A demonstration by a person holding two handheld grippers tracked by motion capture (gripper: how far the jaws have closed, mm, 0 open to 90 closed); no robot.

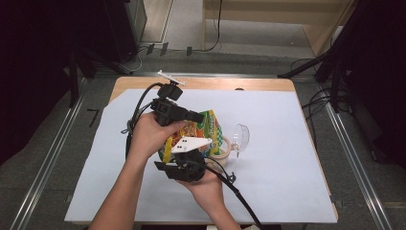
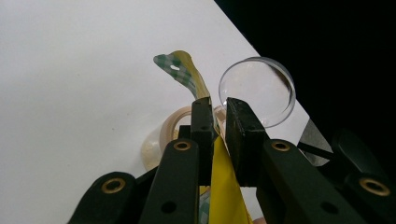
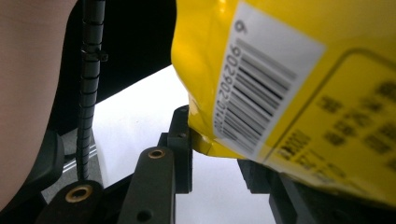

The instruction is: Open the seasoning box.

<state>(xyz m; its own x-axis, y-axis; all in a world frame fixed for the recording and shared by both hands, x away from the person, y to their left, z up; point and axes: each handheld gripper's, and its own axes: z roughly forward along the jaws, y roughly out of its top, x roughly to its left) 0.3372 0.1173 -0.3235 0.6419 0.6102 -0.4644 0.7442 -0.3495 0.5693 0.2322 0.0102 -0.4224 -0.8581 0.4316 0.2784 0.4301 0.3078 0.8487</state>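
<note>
A yellow snack bag with green checks is held above the white sheet at the table's middle. My left gripper comes at it from the far side, its jaws shut on a thin yellow edge of the bag; the checked flap curls up past the fingertips. My right gripper reaches in from the near side, and the bag's barcode face sits between its jaws. The left jaw touches the bag's lower corner, while the right jaw is mostly hidden behind the bag.
A roll of tape lies just right of the bag, with a clear round plastic dish beside it. A white sheet covers the wooden table. Cables trail from both grippers. Dark stands flank the table.
</note>
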